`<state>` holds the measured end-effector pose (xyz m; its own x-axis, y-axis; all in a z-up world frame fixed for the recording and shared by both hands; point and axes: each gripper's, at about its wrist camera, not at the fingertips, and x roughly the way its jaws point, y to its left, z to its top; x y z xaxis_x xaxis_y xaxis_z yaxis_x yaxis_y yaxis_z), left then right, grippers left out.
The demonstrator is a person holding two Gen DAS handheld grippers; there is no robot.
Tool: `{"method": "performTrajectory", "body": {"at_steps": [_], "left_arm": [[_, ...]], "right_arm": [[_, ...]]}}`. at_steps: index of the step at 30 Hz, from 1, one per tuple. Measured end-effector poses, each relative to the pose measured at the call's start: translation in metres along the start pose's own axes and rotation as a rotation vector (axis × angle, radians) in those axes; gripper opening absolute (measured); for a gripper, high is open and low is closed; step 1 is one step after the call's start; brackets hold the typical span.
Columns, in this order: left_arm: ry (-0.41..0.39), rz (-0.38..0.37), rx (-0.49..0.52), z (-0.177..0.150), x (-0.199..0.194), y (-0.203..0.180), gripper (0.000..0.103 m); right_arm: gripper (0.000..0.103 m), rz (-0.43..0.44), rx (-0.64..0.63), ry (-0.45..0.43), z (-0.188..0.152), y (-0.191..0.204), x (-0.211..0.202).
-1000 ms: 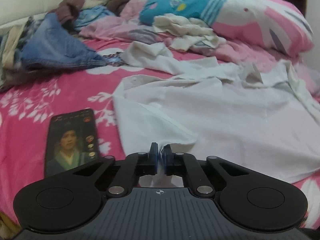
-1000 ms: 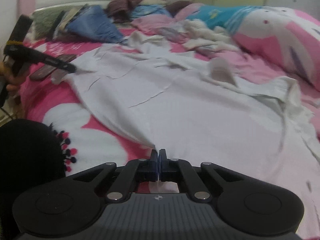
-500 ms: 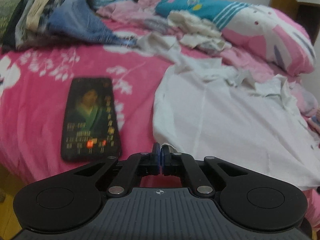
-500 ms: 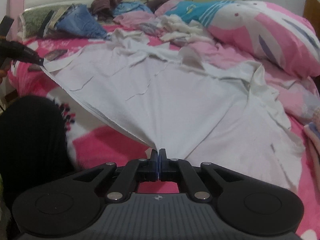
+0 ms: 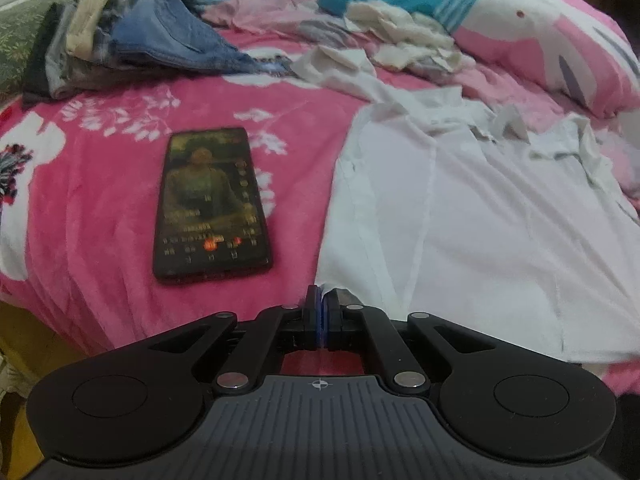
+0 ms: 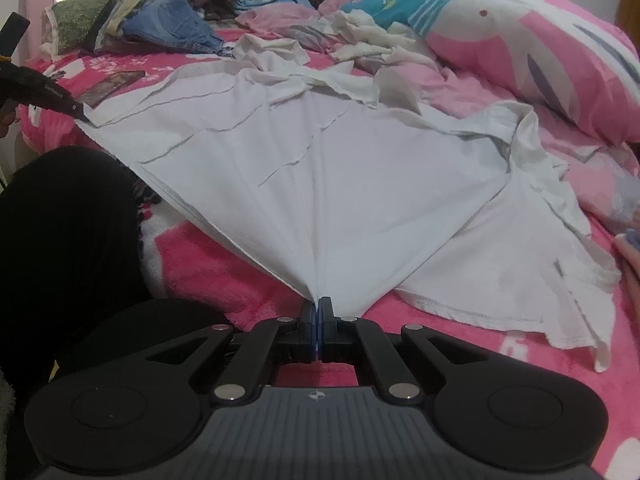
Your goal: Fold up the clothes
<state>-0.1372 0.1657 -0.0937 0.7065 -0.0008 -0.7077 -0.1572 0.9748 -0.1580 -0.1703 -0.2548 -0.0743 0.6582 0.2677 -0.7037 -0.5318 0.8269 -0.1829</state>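
Note:
A white shirt [image 6: 340,184] lies spread over the pink floral bedspread [image 6: 208,276], its hem pulled taut toward me. My right gripper [image 6: 318,302] is shut on the hem near its middle, and creases fan out from the pinch. At the far left of the right wrist view my left gripper [image 6: 82,114] holds the hem's left corner. In the left wrist view the left gripper [image 5: 322,292] is shut on that corner of the white shirt [image 5: 480,220]. The collar and sleeves lie rumpled toward the far side.
A phone [image 5: 210,202] with a lit screen lies on the bedspread [image 5: 100,200] left of the shirt. Folded clothes with a blue denim piece [image 5: 168,40] are stacked at the back left. A big pink pillow [image 6: 540,52] and loose garments [image 6: 360,36] fill the back. A dark-clothed leg [image 6: 68,216] is at left.
Both grippers have pulled the hem back toward the bed's near edge, drawing the shirt tighter and flatter. The phone now sits farther ahead of the left gripper.

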Motion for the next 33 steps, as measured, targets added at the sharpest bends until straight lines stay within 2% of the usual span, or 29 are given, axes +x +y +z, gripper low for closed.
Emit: {"method": "performTrajectory", "body": {"at_steps": [3,7,11,14,18,19,23,28,30,31,33], "left_arm": [[0.016,-0.021,0.007,-0.003,-0.003,0.003,0.002],[0.021,-0.036,0.016,-0.004,-0.013,0.008,0.014],[-0.034,-0.03,0.023,0.002,-0.03,0.012,0.045],[-0.087,-0.024,0.027,0.008,-0.043,0.015,0.055],[-0.157,-0.015,0.033,0.016,-0.062,0.019,0.058],[-0.169,-0.033,0.038,0.022,-0.059,0.014,0.058],[-0.198,-0.115,0.077,0.051,-0.039,-0.019,0.058],[-0.142,-0.213,0.055,0.088,0.016,-0.073,0.057],[-0.148,-0.201,0.08,0.101,0.039,-0.096,0.057],[-0.154,-0.19,0.093,0.108,0.052,-0.107,0.057],[-0.167,-0.166,0.119,0.121,0.077,-0.128,0.057]], "right_arm": [[0.001,0.0,0.031,0.038,-0.003,-0.004,0.004],[0.008,0.025,0.085,0.057,-0.008,-0.009,-0.002],[0.026,0.059,0.233,0.012,-0.016,-0.026,-0.029],[0.028,0.057,0.349,-0.042,-0.019,-0.042,-0.051],[0.028,0.057,0.452,-0.142,-0.004,-0.061,-0.067],[0.028,0.06,0.47,-0.171,0.003,-0.065,-0.069],[0.028,0.087,0.474,-0.23,0.049,-0.077,-0.053],[0.028,0.166,0.468,-0.239,0.127,-0.093,-0.004],[0.032,0.206,0.483,-0.239,0.161,-0.1,0.023],[0.039,0.223,0.49,-0.228,0.179,-0.105,0.039],[0.045,0.23,0.491,-0.202,0.21,-0.11,0.074]]}}
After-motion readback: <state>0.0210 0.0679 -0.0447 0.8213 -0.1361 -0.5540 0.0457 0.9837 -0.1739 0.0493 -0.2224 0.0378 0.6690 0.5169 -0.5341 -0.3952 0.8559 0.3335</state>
